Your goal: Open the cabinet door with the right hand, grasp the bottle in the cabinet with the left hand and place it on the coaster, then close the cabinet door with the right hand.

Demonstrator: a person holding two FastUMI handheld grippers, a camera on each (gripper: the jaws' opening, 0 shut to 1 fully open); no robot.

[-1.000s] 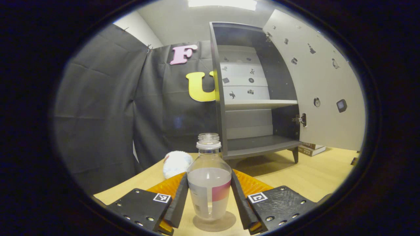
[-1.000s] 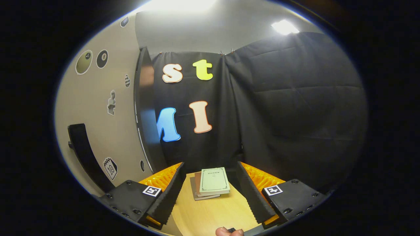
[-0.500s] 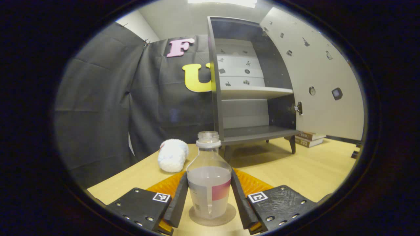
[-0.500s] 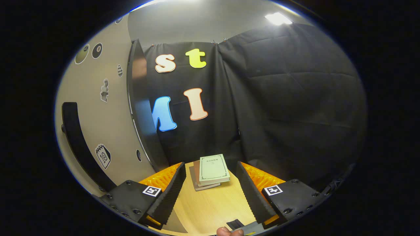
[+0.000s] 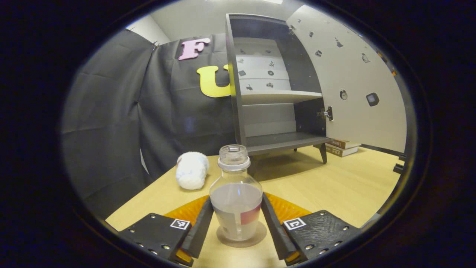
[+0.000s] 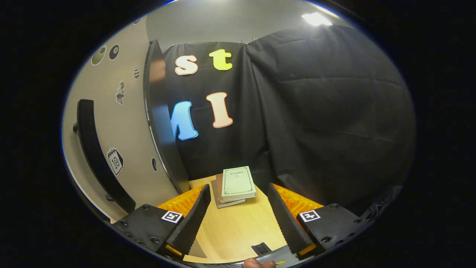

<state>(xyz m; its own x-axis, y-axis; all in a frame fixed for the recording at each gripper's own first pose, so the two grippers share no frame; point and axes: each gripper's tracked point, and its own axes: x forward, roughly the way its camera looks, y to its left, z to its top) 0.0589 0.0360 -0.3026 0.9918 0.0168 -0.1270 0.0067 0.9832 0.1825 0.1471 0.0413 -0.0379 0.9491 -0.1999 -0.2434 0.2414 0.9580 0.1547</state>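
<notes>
Left tool [image 5: 236, 223] grips bottle [image 5: 235, 201] on coaster [image 5: 241, 238]; right tool [image 6: 236, 212] open beside door edge [image 6: 158, 119].

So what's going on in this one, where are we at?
The bottle stands upright on the coaster on the table, between the fingers of the left hand-held gripper; whether they press it or have let go is hard to tell. The cabinet is empty and its door is wide open. The right hand-held gripper is open and empty, beside the door handle, with a stack of books ahead. Closing the door remains.
</notes>
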